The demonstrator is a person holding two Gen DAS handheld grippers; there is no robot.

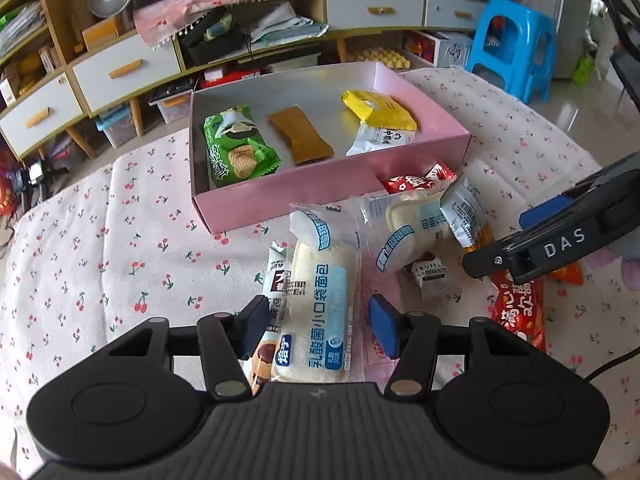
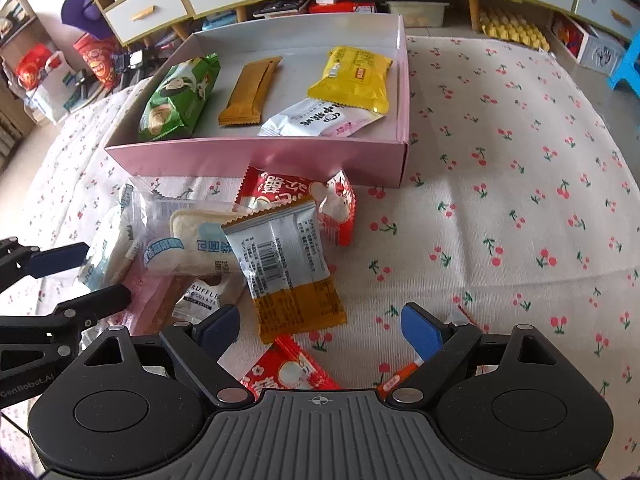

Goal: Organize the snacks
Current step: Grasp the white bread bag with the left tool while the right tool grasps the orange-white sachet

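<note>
left tool [image 1: 320,322]: jaws wide, straddling the bread pack [image 1: 322,300], which lies flat between its pads, probably lined up for pickup | pink box [image 1: 280,200]: four snacks already sorted inside, just beyond the loose pile | right tool [image 2: 320,330]: jaws wide, empty, orange-and-silver packet [image 2: 292,264] just ahead.

Four packets in box [image 1: 424,92], loose snack pile [image 1: 384,236] before it, on tablecloth [image 1: 100,248]
</note>
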